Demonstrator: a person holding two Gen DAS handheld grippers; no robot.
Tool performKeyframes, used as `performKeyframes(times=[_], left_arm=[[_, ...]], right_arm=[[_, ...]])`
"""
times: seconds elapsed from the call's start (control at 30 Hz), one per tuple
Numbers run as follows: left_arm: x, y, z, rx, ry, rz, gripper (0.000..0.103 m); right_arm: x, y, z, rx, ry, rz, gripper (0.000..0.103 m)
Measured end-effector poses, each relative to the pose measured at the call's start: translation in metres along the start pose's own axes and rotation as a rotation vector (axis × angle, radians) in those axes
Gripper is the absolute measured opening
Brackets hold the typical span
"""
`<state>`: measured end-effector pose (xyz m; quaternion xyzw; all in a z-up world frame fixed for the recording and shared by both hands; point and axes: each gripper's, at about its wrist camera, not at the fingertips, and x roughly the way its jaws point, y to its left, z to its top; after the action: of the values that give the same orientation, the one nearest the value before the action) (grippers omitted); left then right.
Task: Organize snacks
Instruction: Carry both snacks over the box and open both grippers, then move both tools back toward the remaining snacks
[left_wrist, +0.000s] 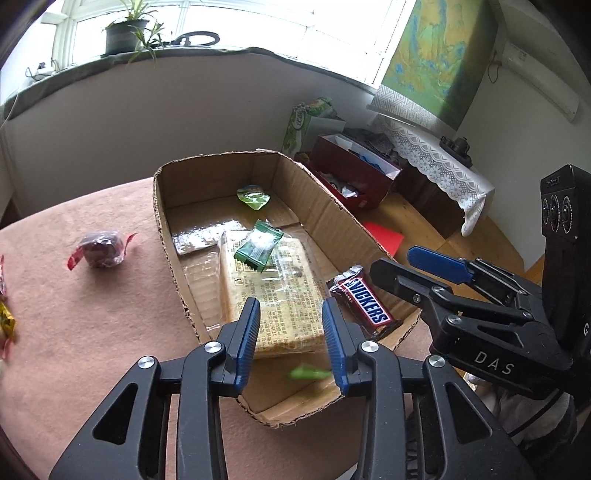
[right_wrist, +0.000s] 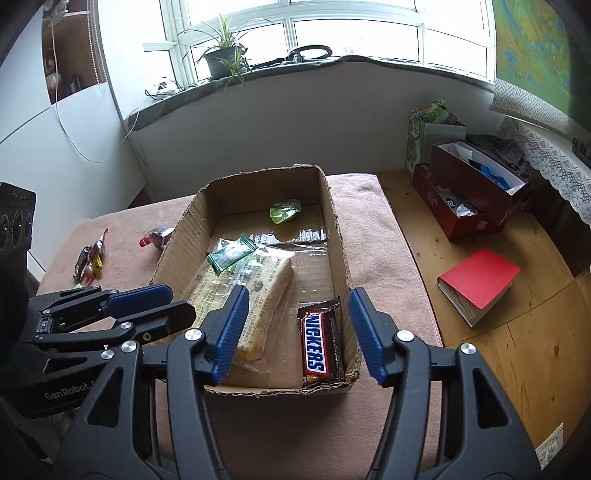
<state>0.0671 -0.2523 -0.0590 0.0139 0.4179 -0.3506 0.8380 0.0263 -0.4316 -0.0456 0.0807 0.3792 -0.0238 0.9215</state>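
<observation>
An open cardboard box (left_wrist: 173, 236) (right_wrist: 338, 236) sits on a pink cloth. Inside lie a large cracker pack (left_wrist: 273, 295) (right_wrist: 266, 291), a Snickers bar (left_wrist: 364, 304) (right_wrist: 319, 343), a dark green sachet (left_wrist: 258, 247) (right_wrist: 231, 253) and a light green packet (left_wrist: 253, 195) (right_wrist: 284, 210). A small blurred green candy (left_wrist: 308, 372) is in mid-air between my left gripper's fingers, over the box's near end. My left gripper (left_wrist: 291, 345) is open above that end. My right gripper (right_wrist: 295, 334) is open and empty above the Snickers bar. It also shows in the left wrist view (left_wrist: 424, 266).
A red-wrapped candy (left_wrist: 101, 247) (right_wrist: 157, 236) lies on the cloth left of the box, with more wrapped candies (right_wrist: 90, 258) farther left. On the wooden floor to the right are a red book (right_wrist: 478, 282) and a dark red box (right_wrist: 469, 195).
</observation>
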Motion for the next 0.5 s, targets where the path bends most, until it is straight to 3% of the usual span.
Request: performKeyframes(times=[0.2,0.5], left_arm=[[-0.009,0.005,-0.003,-0.012,-0.013,0.002,0.033],[-0.042,0.039,-0.005,-0.114,-0.075,-0.008,0.033]], right_arm=[[-0.003,0.007,0.003,-0.005,-0.007,0.002,0.059],[-0.010,0.034,0.009,-0.049,-0.023,0.024,0.061]])
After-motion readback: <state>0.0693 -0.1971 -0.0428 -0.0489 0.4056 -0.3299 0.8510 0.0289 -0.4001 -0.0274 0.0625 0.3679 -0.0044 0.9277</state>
